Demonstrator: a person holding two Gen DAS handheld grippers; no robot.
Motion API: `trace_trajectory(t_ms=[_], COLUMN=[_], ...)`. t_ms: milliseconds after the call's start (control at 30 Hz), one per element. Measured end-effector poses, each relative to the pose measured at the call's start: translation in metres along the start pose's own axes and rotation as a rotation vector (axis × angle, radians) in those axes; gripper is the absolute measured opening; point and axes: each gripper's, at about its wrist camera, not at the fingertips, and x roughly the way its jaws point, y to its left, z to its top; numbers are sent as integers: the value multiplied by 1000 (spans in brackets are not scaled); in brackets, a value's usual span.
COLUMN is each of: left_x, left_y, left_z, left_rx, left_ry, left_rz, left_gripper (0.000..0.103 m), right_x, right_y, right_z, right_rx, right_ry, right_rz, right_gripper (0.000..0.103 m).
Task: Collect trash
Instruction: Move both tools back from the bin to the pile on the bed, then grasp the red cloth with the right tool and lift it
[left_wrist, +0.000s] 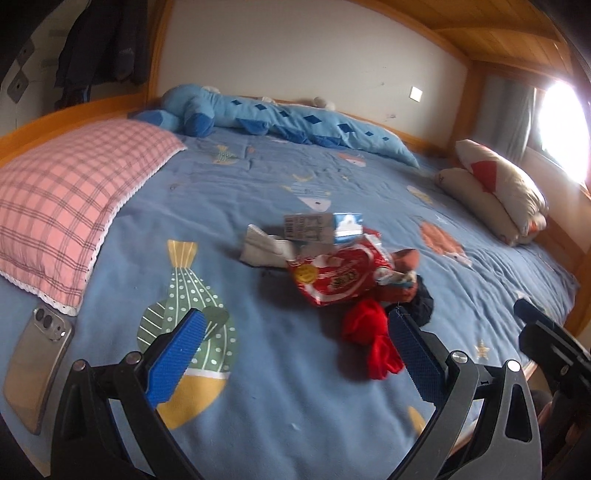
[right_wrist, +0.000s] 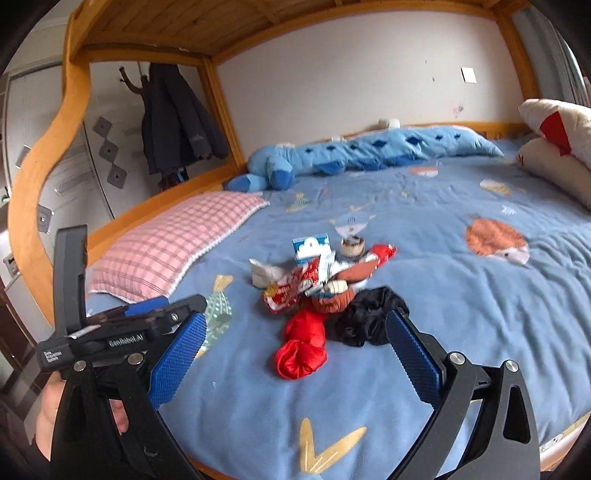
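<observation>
A heap of trash lies mid-bed on the blue fish-print blanket (left_wrist: 258, 387). It holds a red snack wrapper (left_wrist: 338, 277), a blue and white carton (left_wrist: 325, 228), crumpled white paper (left_wrist: 264, 247), and red (left_wrist: 369, 336), black (left_wrist: 423, 304) and brown (left_wrist: 404, 258) cloth pieces. My left gripper (left_wrist: 295, 332) is open and empty, short of the heap. My right gripper (right_wrist: 295, 334) is open and empty, with the red cloth (right_wrist: 303, 347) between its fingers' line and the black cloth (right_wrist: 369, 317) by the right finger. The wrapper (right_wrist: 291, 288) and carton (right_wrist: 310, 247) lie beyond.
A pink checked pillow (left_wrist: 70, 206) and a phone (left_wrist: 37, 365) lie at left. A long blue plush (left_wrist: 288, 122) lies along the far wall. Cream pillows (left_wrist: 502, 188) sit at right. The left gripper's body (right_wrist: 110, 332) shows in the right wrist view. A wooden bunk frame (right_wrist: 55, 129) surrounds the bed.
</observation>
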Motion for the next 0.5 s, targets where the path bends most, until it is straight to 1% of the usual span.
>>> trace_trajectory(t_ms=[100, 200, 267, 400, 467, 500], left_x=[13, 26, 32, 47, 56, 59], left_y=[8, 14, 16, 22, 25, 27], left_z=[1, 0, 0, -2, -3, -3], left_rx=[-8, -11, -14, 0, 5, 6], left_ry=[10, 30, 39, 65, 83, 93], left_rz=[-3, -1, -14, -36, -47, -52], left_gripper=[99, 99, 99, 99, 99, 99], right_x=[15, 33, 44, 64, 76, 82], right_y=[2, 4, 5, 8, 9, 8], right_z=[-4, -7, -9, -13, -15, -16], right_rx=[-6, 6, 9, -8, -21, -24], right_ry=[29, 60, 87, 131, 161, 175], right_rz=[-7, 1, 14, 22, 15, 18], right_gripper=[93, 88, 83, 76, 68, 67])
